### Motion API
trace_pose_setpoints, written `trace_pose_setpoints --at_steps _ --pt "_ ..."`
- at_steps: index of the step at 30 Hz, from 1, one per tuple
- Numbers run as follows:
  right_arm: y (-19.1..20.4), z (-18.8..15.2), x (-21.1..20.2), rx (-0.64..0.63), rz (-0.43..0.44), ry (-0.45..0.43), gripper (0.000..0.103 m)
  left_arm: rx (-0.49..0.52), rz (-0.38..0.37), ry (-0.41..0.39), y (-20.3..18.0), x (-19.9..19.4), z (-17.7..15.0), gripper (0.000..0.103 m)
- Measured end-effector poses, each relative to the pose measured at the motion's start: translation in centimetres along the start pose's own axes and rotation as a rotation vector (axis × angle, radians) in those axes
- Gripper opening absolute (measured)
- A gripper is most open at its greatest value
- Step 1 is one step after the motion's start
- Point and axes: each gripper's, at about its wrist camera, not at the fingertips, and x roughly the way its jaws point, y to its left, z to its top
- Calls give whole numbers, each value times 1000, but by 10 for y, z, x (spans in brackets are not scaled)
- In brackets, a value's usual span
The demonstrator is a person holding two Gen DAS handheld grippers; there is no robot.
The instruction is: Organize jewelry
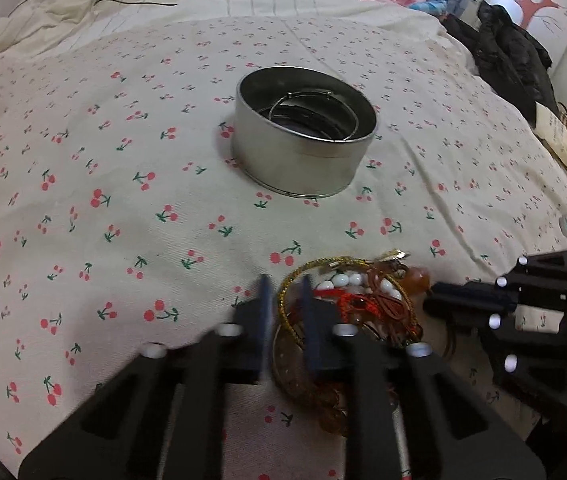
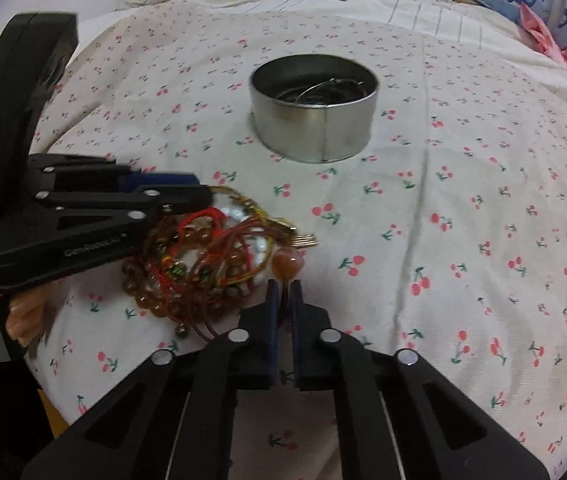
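Left claw (image 1: 283, 288) clamped on gold bangle (image 1: 323, 264) in jewelry pile (image 2: 211, 264); right claw (image 2: 282, 292) pinched on amber bead's (image 2: 288, 262) cord. Tin (image 1: 303, 148) far.

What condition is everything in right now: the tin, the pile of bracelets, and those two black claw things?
Round silver metal tin: upright, lidless, thin wire bangles inside.
Tangled heap of beaded bracelets and red cords: on the cherry-print sheet, outside the tin.
Gold twisted-cord bangle: in the heap, between the left gripper's fingers.
Left gripper: shut on the gold bangle.
Right gripper: shut on a cord below an amber bead.
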Motion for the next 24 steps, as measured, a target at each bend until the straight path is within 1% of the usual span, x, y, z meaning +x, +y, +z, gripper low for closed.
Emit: trace_pose_setpoints --at_steps 2,5,7,8,10,11,12,13,15,16,18,19,20,21,22,24 --pt "-5 1 -5 12 -33 -26 3 -9 7 -22 2 -5 1 4" --pt "-17 5 -17 51 -61 -82 3 -52 21 -103 13 -22 6 3" --pt "-22 6 -20 65 -69 -91 3 -84 35 -132 22 -29 9 3" --pt "-23 7 -19 70 -74 -87 3 -95 44 -134 26 -29 10 3" --pt "-27 6 -14 85 -71 -66 3 -119 63 -102 32 -20 9 3" --pt "-29 5 -10 87 -58 -36 3 -135 66 -71 35 -13 7 3" --pt "-28 7 -7 90 -58 -30 3 -140 63 -44 36 -7 7 3" --pt "-29 7 -7 95 -56 -29 3 -149 63 -30 38 -3 7 4" --pt "-30 7 -8 96 -49 -33 3 -157 60 -28 41 -2 7 6" --pt "-30 5 -8 97 -50 -33 3 -158 67 -32 42 -2 8 9" --pt "-31 4 -7 103 -46 -31 5 -169 96 -53 44 -5 8 23" --pt "-31 4 -5 103 -45 -25 12 -172 108 -59 46 -5 7 36" --pt "-31 4 -4 101 -38 -22 32 -175 118 -61 46 -5 6 48" --pt "-31 3 -4 96 -33 -24 46 -181 127 -58 48 -2 7 51" --pt "-27 2 -4 77 -46 -33 55 -183 128 -53 48 0 6 54" --pt "-22 2 -2 49 -72 -27 55 -157 144 -37 47 6 6 55"
